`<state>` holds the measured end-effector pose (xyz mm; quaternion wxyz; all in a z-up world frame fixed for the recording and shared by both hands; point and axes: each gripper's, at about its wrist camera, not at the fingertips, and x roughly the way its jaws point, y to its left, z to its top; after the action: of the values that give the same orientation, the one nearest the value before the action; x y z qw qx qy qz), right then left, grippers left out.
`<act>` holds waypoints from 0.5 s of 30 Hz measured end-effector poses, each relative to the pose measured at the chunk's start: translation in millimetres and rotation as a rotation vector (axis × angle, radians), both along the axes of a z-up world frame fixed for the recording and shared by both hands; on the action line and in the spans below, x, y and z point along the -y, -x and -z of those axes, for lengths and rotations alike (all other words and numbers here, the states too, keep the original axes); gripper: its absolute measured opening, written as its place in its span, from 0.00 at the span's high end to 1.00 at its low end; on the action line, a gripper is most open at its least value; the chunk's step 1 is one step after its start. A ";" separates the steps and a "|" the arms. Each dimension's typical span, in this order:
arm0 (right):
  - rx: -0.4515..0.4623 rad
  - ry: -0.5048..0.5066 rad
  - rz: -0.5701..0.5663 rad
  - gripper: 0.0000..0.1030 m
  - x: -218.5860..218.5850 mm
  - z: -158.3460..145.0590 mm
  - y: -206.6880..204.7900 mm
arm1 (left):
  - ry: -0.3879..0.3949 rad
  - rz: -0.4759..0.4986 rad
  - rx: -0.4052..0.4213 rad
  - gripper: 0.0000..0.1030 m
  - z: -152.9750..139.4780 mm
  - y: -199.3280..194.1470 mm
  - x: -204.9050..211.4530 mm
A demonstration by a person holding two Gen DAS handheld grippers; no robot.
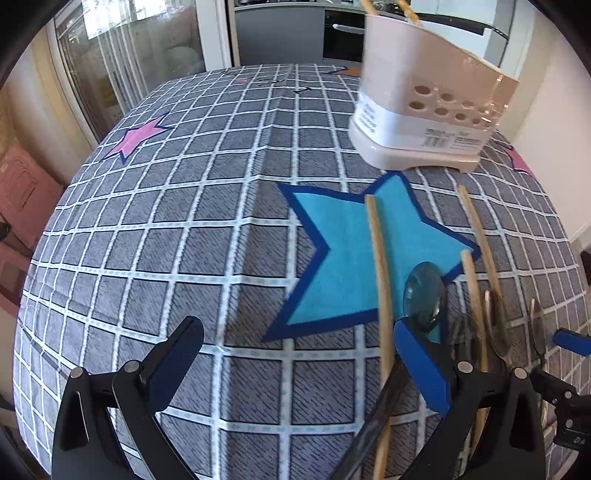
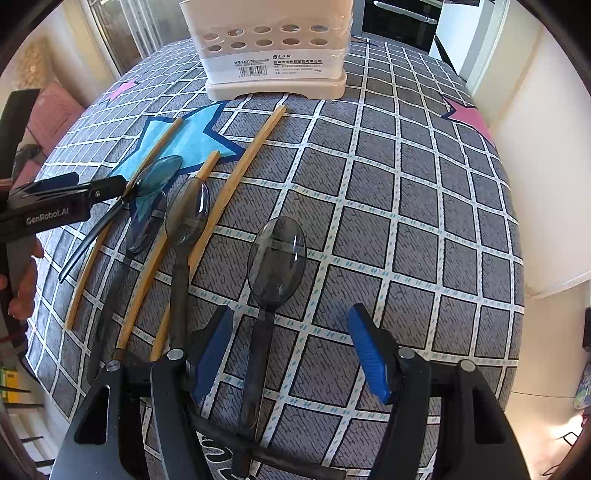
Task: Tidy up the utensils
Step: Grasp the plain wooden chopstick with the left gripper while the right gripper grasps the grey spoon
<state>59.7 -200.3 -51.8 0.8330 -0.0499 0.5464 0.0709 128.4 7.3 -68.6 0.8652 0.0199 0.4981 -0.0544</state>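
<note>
Several dark translucent spoons and wooden chopsticks lie on the checked tablecloth in front of a white utensil caddy (image 1: pixel 417 110) (image 2: pixel 273 55). My right gripper (image 2: pixel 291 354) hangs over the nearest spoon (image 2: pixel 277 258). That spoon's handle runs between the blue pads, which stand clear of it on both sides. My left gripper (image 1: pixel 299 354) is wide open with only cloth between its fingers. Its right finger (image 1: pixel 421 365) sits beside a spoon (image 1: pixel 424 295) (image 2: pixel 159 173) and a chopstick (image 1: pixel 380 277). From the right wrist view the left gripper (image 2: pixel 74 195) reaches in at the left.
Two more spoons (image 2: pixel 188 210) (image 2: pixel 146 225) and three chopsticks (image 2: pixel 251 166) lie in a row left of my right gripper. Chopstick ends poke out of the caddy's top (image 1: pixel 369 5). A person's hand (image 2: pixel 22 288) shows at the left edge. The table's right edge (image 2: pixel 517 258) borders a white wall.
</note>
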 end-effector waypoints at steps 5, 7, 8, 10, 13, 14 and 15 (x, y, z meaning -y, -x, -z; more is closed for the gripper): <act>-0.002 0.015 -0.007 0.34 -2.6 0.3 0.6 | -0.034 0.016 0.001 0.00 -0.6 -6.3 12.0; -0.012 0.016 -0.005 0.34 -3.2 0.2 -1.4 | -0.034 0.019 -0.016 0.00 0.2 -14.2 13.9; -0.020 0.017 -0.006 0.34 -3.9 0.2 -3.2 | -0.040 0.021 -0.035 0.00 2.1 -19.4 15.2; -0.036 0.028 -0.016 0.36 -6.4 0.5 -7.5 | -0.036 0.031 -0.053 0.00 4.1 -25.5 16.0; -0.070 0.041 -0.042 0.49 -14.1 -1.1 -12.0 | -0.016 0.068 -0.078 0.00 0.0 -30.3 21.5; -0.083 0.042 -0.049 0.51 -15.9 -1.3 -13.5 | -0.016 0.082 -0.080 0.01 -1.4 -30.5 24.5; -0.100 0.040 -0.057 0.56 -18.0 -1.9 -15.9 | -0.022 0.116 -0.086 0.11 -4.3 -30.3 31.0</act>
<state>75.7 -182.2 -50.0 0.8011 -0.0784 0.5871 0.0860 158.7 -23.8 -64.3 0.8380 0.0559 0.5335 -0.1000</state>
